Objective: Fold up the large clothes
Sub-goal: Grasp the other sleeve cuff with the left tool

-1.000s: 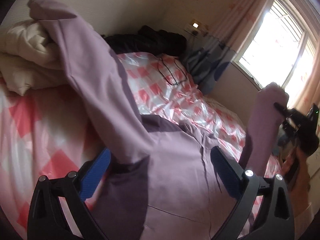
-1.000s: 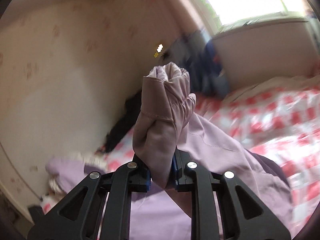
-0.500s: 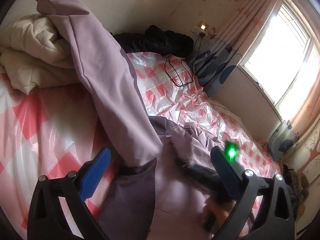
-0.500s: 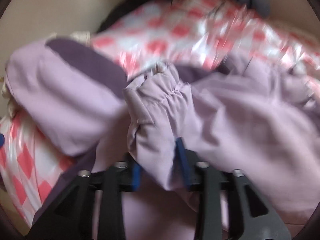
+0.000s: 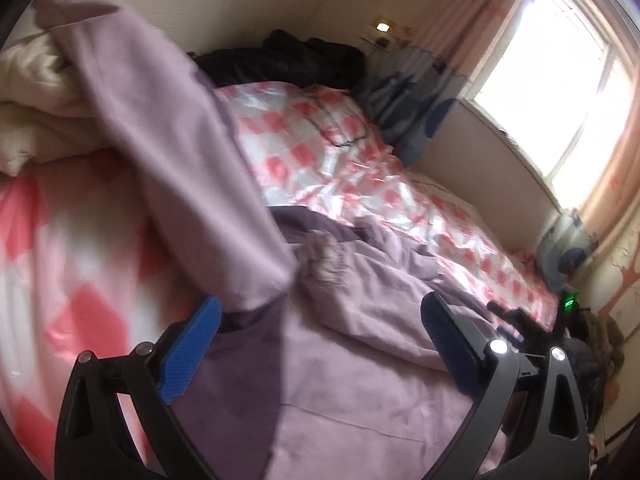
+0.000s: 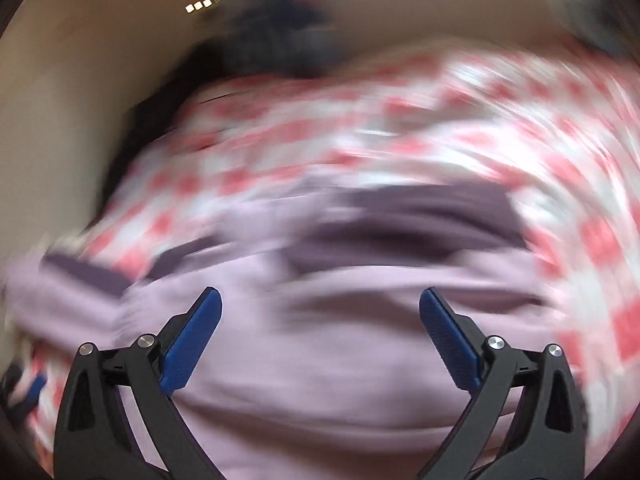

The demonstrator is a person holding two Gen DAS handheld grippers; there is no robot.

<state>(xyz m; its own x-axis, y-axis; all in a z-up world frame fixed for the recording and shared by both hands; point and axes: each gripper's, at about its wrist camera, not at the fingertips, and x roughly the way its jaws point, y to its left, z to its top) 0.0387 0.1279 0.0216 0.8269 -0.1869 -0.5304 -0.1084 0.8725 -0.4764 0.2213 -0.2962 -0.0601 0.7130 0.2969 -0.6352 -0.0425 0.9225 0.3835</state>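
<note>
Both claws, left claw (image 5: 320, 316) spread and right claw (image 6: 320, 312) opening emptily, hover over one lilac jacket (image 5: 360, 380).

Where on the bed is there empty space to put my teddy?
Free: checked bedspread between the purple jacket and the dark clothes pile, and left of its sleeve. Crowded: the near middle, under the jacket.

The lilac padded jacket (image 5: 360, 360) sprawls over the near part of the pink-and-white checked bed (image 5: 340, 160), one sleeve (image 5: 160, 120) draped across a cream quilt heap (image 5: 36, 92) at left. Checked cover beyond lies bare up to black clothing (image 5: 288, 60) piled by the wall.
</note>
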